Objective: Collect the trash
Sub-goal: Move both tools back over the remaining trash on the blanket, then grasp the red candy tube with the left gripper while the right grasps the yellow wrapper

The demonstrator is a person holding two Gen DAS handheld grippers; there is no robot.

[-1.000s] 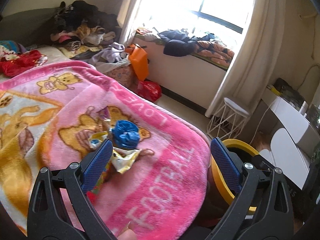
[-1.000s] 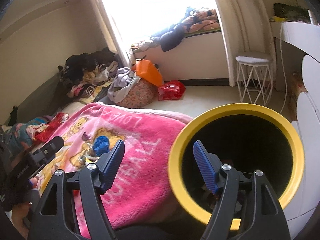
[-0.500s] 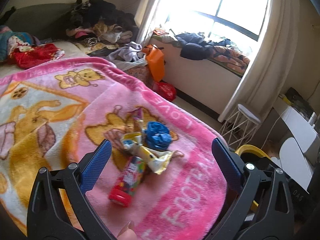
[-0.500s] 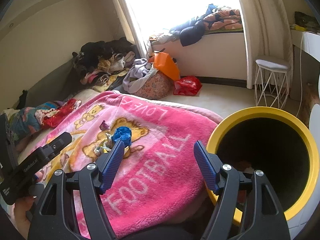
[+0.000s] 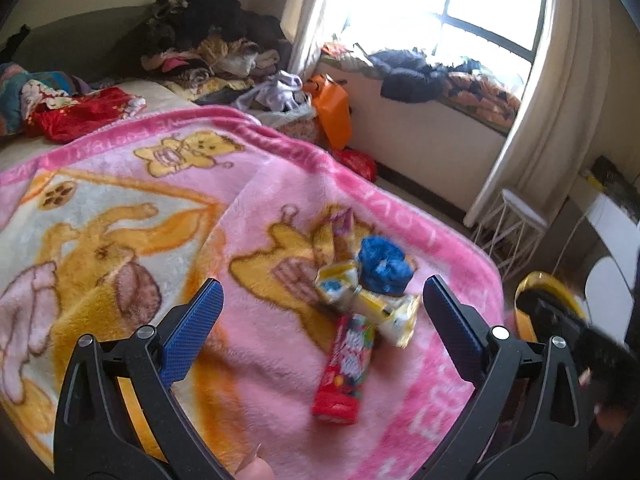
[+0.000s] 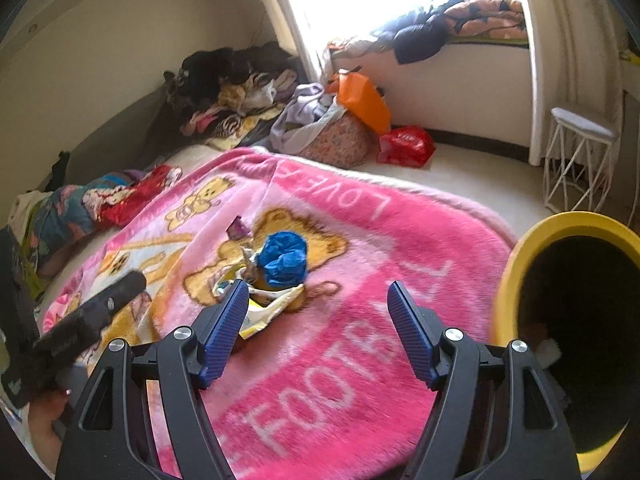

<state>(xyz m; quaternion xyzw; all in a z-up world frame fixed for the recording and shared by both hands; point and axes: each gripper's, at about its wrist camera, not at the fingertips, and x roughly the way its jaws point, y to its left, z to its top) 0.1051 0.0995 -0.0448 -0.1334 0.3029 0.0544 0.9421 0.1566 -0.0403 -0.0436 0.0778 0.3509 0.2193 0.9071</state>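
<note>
Left gripper (image 5: 320,312) hovers above the pink blanket (image 5: 256,208) on the bed, jaws spread wide, nothing between the blue pads (image 5: 192,332), touching nothing. Trash pile sits on the blanket ahead of it, right of centre in the left wrist view: red candy tube (image 5: 346,372) lying flat, cap end nearest the camera; crumpled yellow-white wrappers (image 5: 376,304) touching its far end; blue crumpled wad (image 5: 384,264) resting on the wrappers; small purple wrapper (image 5: 340,220) just beyond. Tube lies between the two fingers in that view but closer to the right one, not in contact. Right gripper (image 6: 314,320) is also over the blanket, jaws wide apart, empty. In the right wrist view the same blue wad (image 6: 282,258) and the wrappers (image 6: 272,304) sit just past the left blue pad (image 6: 222,332), which overlaps the wrapper edge in the view; cannot tell if it touches. Yellow-rimmed bin (image 6: 520,280) with dark inside stands at the right off the bed edge, near the right finger, mouth open toward the camera; its rim shows partly in the left wrist view too (image 5: 532,284). Further right, white wire stool (image 6: 580,160) on the floor below the curtain (image 5: 548,92). Background: clothes heap (image 6: 236,92) by the wall, orange bag (image 6: 362,98), red bag (image 6: 406,146) on the floor.
</note>
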